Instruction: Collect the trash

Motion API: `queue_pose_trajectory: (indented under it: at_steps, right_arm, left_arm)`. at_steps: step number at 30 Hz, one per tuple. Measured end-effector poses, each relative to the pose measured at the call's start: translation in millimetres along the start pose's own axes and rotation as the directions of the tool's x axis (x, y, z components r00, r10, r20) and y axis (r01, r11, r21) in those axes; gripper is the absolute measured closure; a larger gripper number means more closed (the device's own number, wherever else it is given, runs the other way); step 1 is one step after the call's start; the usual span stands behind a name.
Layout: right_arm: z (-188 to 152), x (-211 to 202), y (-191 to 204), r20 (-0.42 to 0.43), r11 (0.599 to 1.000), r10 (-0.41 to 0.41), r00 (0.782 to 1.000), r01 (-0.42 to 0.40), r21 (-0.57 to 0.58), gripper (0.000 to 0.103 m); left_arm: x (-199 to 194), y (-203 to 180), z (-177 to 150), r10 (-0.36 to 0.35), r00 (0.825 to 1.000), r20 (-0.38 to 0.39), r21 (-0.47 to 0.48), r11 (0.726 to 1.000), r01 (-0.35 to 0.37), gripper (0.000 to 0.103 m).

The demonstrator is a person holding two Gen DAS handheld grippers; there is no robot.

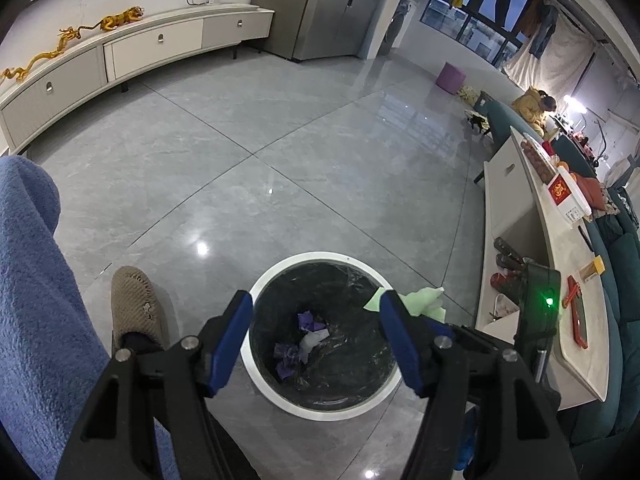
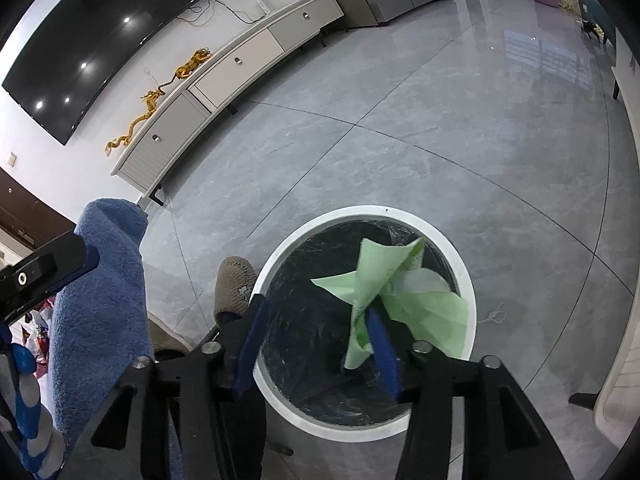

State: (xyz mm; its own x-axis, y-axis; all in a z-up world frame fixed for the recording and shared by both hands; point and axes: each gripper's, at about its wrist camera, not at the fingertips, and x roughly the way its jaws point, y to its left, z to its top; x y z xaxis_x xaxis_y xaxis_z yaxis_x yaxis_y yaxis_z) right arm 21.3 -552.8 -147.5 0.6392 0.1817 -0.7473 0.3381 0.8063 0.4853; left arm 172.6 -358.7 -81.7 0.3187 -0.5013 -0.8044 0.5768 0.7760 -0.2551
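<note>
The right gripper (image 2: pixel 316 316) hangs over a round white-rimmed waste bin lined with a dark plastic bag (image 2: pixel 467 280), its blue-padded jaws spread apart. A crumpled pale-green paper wrapper (image 2: pixel 380 280) clings to the pad at the 3 o'clock side; the opposite pad stands clear of it, so nothing is pinched. The wrapper's long axis runs from about 7 o'clock, where its narrow tail droops into the bin, up to about 1 o'clock, where its widest folds fan out over the bin's mouth. Faint darker-green printing shows on the paper, too small to read.

From the left wrist view, the left gripper (image 1: pixel 316 320) also stands wide, empty, above the same bin (image 1: pixel 256 364), which sits at 6 o'clock. Inside lie crumpled purple scraps (image 1: pixel 306 320) and a white scrap of paper (image 1: pixel 314 340). The green wrapper (image 1: pixel 424 300) shows at the bin's 2 o'clock edge, behind the left gripper's right-hand pad.

A tan knitted slipper (image 1: pixel 136 304) rests on the grey tiled floor (image 1: pixel 280 140) at 8 o'clock of the bin, beside a blue fleece trouser leg (image 1: pixel 36 280). On the pale tabletop (image 1: pixel 556 236) at 3 o'clock stands a red-and-white box (image 1: pixel 568 196) bearing a gold character that cannot be read. Golden dragon figurines (image 1: pixel 68 40) lie along the long white cabinet (image 1: pixel 152 44) at 10 o'clock.
</note>
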Motion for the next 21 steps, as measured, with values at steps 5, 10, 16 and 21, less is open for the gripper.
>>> queue_pose_trajectory:
  at_steps: [5, 10, 16, 21]
  right_arm:
    - [-0.9, 5.8, 1.5, -0.041, 1.000, -0.005, 0.999, 0.004, -0.005, 0.039]
    - [-2.7, 13.0, 2.1, -0.075, 0.999, 0.047, 0.996, -0.046, 0.012, 0.038]
    - [4.2, 0.0, 7.3, -0.052, 0.990, 0.130, 0.990, -0.128, 0.054, 0.037]
    - [16.5, -23.7, 10.7, -0.013, 0.978, 0.183, 0.983, -0.180, 0.105, 0.024]
  left_arm:
    - [-1.6, 2.8, 1.8, -0.005, 1.000, 0.002, -0.012, 1.000, 0.005, 0.039]
    - [-0.7, 9.0, 0.7, -0.015, 1.000, 0.000, -0.029, 0.999, 0.015, 0.039]
    - [-1.6, 15.7, -0.6, -0.007, 1.000, 0.001, -0.038, 0.999, 0.007, 0.039]
    - [1.7, 19.0, -5.5, 0.008, 1.000, -0.011, -0.053, 0.999, -0.009, 0.039]
